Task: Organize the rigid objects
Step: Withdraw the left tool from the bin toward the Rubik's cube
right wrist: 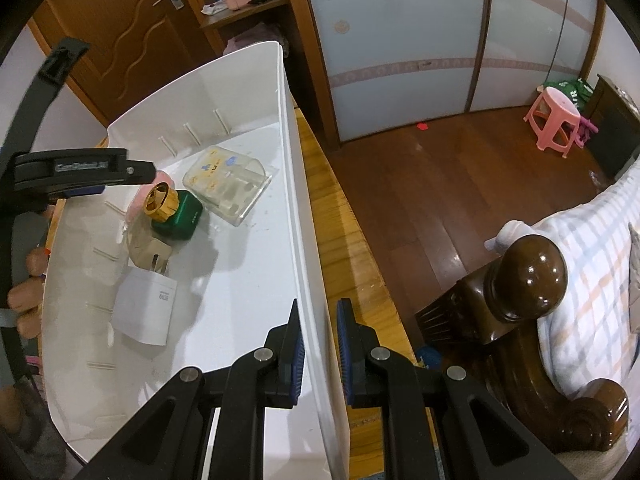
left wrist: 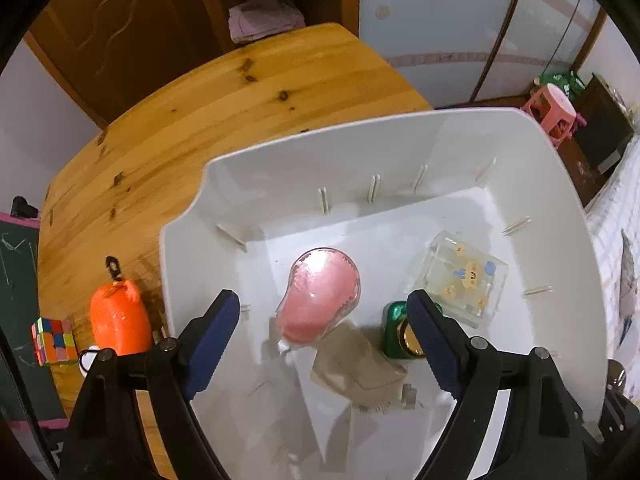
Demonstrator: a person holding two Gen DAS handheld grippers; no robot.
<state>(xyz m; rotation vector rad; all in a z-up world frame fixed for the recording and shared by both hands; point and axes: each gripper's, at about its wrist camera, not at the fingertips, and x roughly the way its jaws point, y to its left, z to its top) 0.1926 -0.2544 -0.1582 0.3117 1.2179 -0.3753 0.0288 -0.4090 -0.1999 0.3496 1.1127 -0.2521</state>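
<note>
A white plastic bin [left wrist: 360,128] stands on a wooden table [left wrist: 240,92]. On its floor lie a pink brush in a clear shell [left wrist: 312,312], a green bottle with a gold cap [left wrist: 394,320], a clear box with cartoon stickers [left wrist: 464,276] and a beige plug [left wrist: 356,364]. My left gripper [left wrist: 324,300] hangs open over the bin; the pink brush lies below the gap, untouched. In the right wrist view my right gripper [right wrist: 320,308] is shut on the bin's right wall [right wrist: 296,184]. That view also shows the bottle [right wrist: 178,216], the box [right wrist: 228,184] and a white charger [right wrist: 146,308].
An orange pouch-like object [left wrist: 118,320] and a colour cube [left wrist: 54,340] sit on the table left of the bin. Right of the table are a dark wooden bedpost [right wrist: 524,276], a checked blanket and a pink stool [right wrist: 554,120]. A person's fingers [right wrist: 24,300] show at the bin's left edge.
</note>
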